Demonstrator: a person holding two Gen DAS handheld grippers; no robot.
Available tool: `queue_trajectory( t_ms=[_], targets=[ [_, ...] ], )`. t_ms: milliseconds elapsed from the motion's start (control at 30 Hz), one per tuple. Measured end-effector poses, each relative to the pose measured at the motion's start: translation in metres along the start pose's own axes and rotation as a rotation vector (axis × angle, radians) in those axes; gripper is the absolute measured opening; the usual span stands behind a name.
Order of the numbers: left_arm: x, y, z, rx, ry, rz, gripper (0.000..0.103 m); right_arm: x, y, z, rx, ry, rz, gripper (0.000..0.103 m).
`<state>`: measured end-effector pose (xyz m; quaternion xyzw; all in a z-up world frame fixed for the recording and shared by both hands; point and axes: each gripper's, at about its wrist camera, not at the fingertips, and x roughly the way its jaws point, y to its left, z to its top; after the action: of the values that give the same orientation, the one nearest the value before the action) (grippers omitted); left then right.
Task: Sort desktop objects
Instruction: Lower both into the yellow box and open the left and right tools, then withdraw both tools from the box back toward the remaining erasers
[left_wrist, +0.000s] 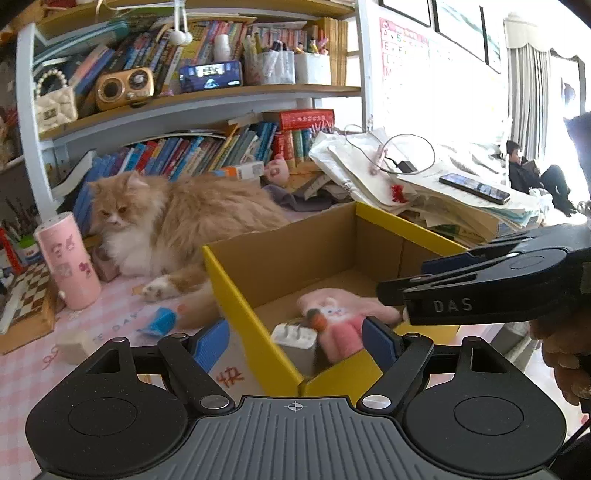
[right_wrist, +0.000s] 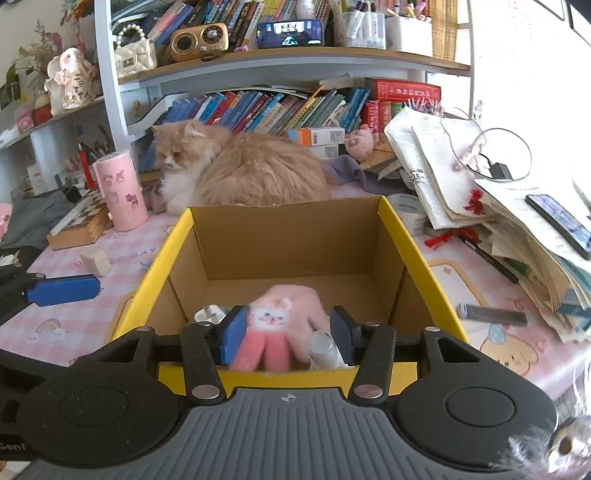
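Looking along the left gripper (left_wrist: 295, 343): jaws wide apart, nothing between them, straddling the near corner of the yellow-edged cardboard box (left_wrist: 236, 295). Inside the box lie a pink plush toy (left_wrist: 340, 321) and a white charger plug (left_wrist: 295, 341) beside it.

Right wrist view: right gripper (right_wrist: 288, 332) hangs over the box's near wall, jaws parted, pads either side of the plush toy but seemingly not pressing it. Toy looks released into the box. Best to lift straight up clear of the rim, avoiding the small clear bottle (right_wrist: 325, 350) by the right pad. Cat (right_wrist: 236, 166) rests behind the box.
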<state>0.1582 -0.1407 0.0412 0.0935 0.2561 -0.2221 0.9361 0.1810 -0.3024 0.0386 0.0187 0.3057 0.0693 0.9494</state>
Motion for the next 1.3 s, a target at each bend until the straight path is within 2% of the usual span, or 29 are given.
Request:
queue_trajectory(
  t_ms=[233, 667, 1300],
  targets=[
    [-0.024, 0.022, -0.015, -0.021, 0.022, -0.002, 0.082, -0.018, 0.026, -0.013, 0.03, -0.005, -0.043, 0.05],
    [-0.057, 0.054, -0.039, -0.055, 0.052, -0.004, 0.082, -0.036, 0.072, -0.035, 0.052, 0.016, -0.062, 0.051],
    [-0.097, 0.093, -0.086, -0.129, 0.137, 0.044, 0.082, -0.038, 0.138, -0.065, 0.012, 0.108, 0.017, 0.051]
  ],
)
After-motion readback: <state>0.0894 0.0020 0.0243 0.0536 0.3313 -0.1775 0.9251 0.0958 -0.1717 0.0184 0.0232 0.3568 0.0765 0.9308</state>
